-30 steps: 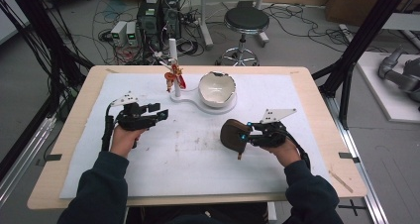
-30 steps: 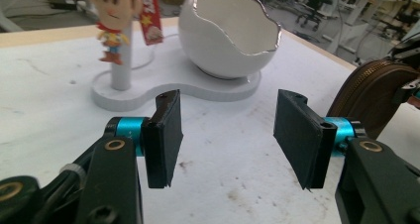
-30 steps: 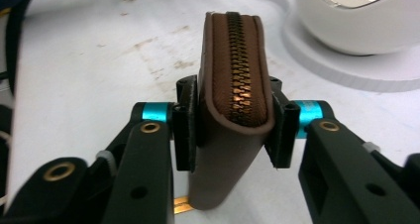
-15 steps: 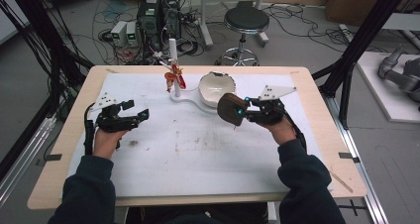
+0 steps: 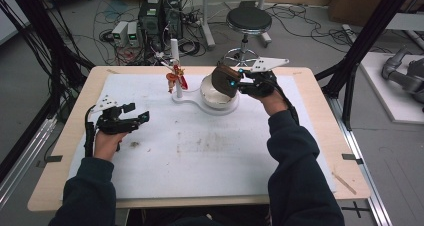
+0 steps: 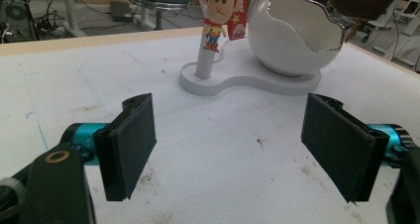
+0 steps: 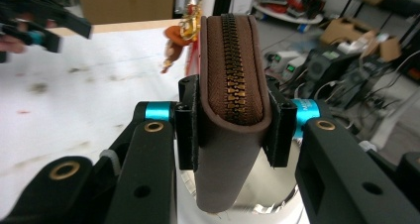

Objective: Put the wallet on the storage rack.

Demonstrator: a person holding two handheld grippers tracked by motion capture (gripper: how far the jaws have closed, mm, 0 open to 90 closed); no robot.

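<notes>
— What does the right hand-held gripper [image 7: 230, 130] have?

— It is clenched on a brown zippered pouch [image 7: 229, 110], one jaw on each flat side, the brass zipper running along the edge that faces the right gripper view. From the high view the right hand-held gripper [image 5: 239, 83] holds the pouch [image 5: 222, 79] in the air over the white bowl [image 5: 218, 97], above its rim; whether the pouch touches the bowl cannot be told from there.

— And the left hand-held gripper?

— The left hand-held gripper [image 6: 237, 149] is released, its two black pads wide apart with bare white sheet between them. In the high view it [image 5: 134, 120] sits low over the left part of the counter [image 5: 75, 136], well apart from the bowl.

— What surrounds them?

— The bowl [image 6: 294, 33], with a jagged eggshell-like rim, stands on a flat white base [image 6: 247, 81] that also carries a thin white post [image 6: 204, 60]. A small cowboy figure [image 6: 217, 16] hangs at that post, beside the bowl. The white sheet [image 5: 200, 156] covering the counter is marked with dark smudges. A black stool [image 5: 248, 21] stands on the floor beyond the far edge.
</notes>
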